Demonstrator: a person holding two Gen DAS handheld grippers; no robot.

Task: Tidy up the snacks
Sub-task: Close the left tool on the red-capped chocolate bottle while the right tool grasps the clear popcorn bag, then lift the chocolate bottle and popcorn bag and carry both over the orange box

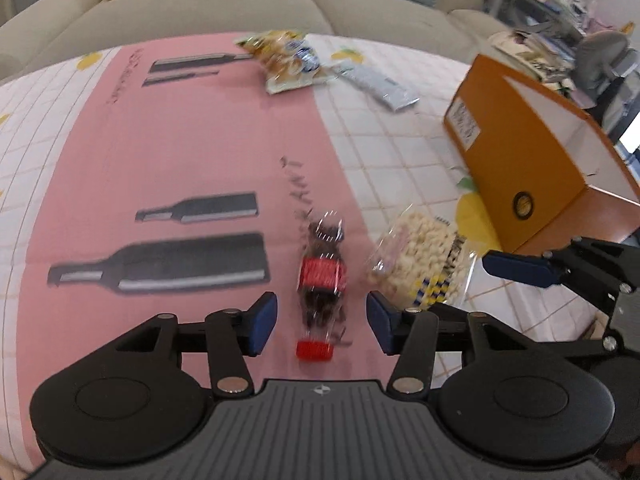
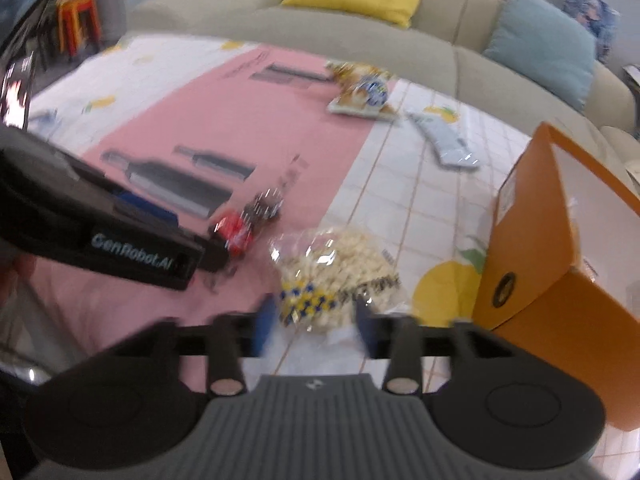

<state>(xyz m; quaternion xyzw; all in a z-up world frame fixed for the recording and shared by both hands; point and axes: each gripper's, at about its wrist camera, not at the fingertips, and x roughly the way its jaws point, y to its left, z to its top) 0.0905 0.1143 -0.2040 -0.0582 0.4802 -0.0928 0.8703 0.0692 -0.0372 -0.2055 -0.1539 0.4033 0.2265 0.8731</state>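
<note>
Orange box (image 1: 532, 152) at table's right, popcorn bag (image 2: 340, 276) beside it, lying between spread jaws of right gripper (image 2: 316, 320), red-capped bottle (image 1: 320, 280) on pink mat (image 1: 180, 140), lying between parted jaws of left gripper (image 1: 322, 322), untouched.

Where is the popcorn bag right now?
The popcorn bag lies on the table just ahead of the open right gripper, between the red-labelled snack pack and the orange box.
</note>
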